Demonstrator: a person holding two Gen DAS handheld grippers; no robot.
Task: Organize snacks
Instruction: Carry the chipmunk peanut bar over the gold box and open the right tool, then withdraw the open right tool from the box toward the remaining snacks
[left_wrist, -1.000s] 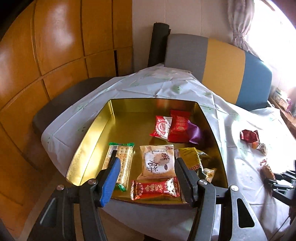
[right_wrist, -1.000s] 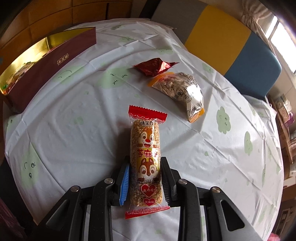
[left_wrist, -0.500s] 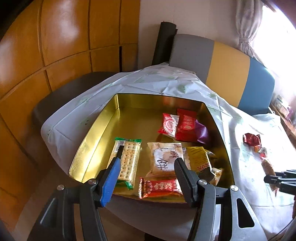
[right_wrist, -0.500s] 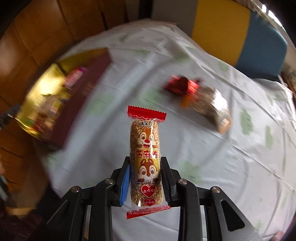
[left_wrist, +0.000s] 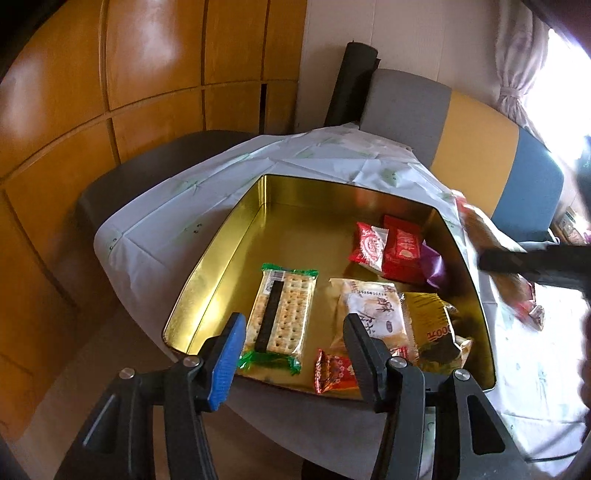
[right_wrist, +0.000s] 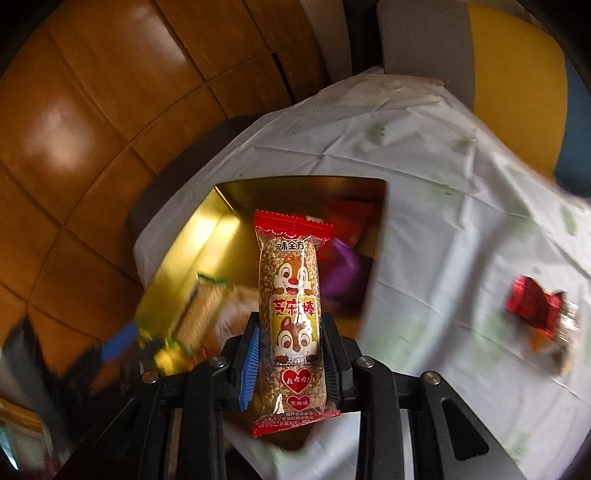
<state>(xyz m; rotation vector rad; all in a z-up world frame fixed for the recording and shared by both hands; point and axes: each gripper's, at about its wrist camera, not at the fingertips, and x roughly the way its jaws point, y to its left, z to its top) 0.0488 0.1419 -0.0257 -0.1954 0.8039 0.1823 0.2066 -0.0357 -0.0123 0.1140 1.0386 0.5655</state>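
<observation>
The sesame bar, one long clear-wrapped stick with red crimped ends, is clamped between the right gripper fingers above the gold tin. Inside the shiny rectangular tin lie seven flat foil or plastic packets. The left gripper, fingers apart and just closing on nothing, hovers at the tin's near edge on the cloth-covered bench.

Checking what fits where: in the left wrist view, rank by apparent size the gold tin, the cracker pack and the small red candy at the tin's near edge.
1. gold tin
2. cracker pack
3. small red candy, though it lies nearest the camera
</observation>
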